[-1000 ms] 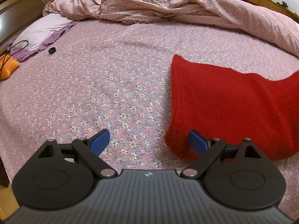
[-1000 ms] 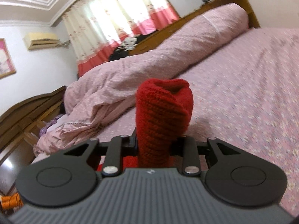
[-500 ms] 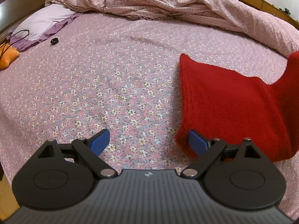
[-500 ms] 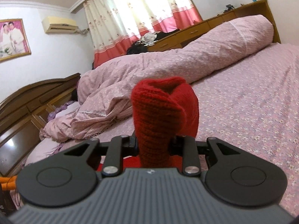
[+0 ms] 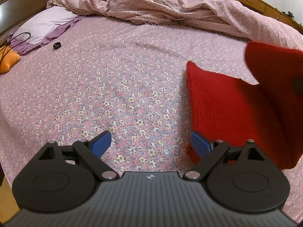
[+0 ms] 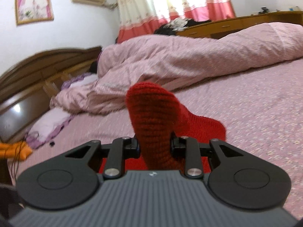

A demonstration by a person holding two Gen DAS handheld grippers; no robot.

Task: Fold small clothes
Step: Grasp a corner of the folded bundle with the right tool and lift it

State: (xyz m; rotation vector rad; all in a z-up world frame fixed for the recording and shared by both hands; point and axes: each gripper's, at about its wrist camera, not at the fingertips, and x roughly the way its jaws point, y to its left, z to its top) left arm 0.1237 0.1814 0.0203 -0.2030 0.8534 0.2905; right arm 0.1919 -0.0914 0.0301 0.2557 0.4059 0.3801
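Left wrist view: the left tool (image 5: pixel 150 142) hangs over the flowered bedsheet (image 5: pixel 117 87) with its blue pads wide apart and nothing between them; the right pad sits just beside the near corner of the red knitted garment (image 5: pixel 233 117), which lies at the right of the frame. A second ago that garment lay nearly flat; now its far end rears up as a blurred red flap at the upper right edge. The crumpled quilt (image 5: pixel 170 5) fills the top.

Right wrist view: the right tool (image 6: pixel 155 145) is clamped on a bunched end of the knitted garment (image 6: pixel 153 117), centre frame, and has swung across the bed with it. I'd judge a fold is under way, the lifted end being carried over the flat part.
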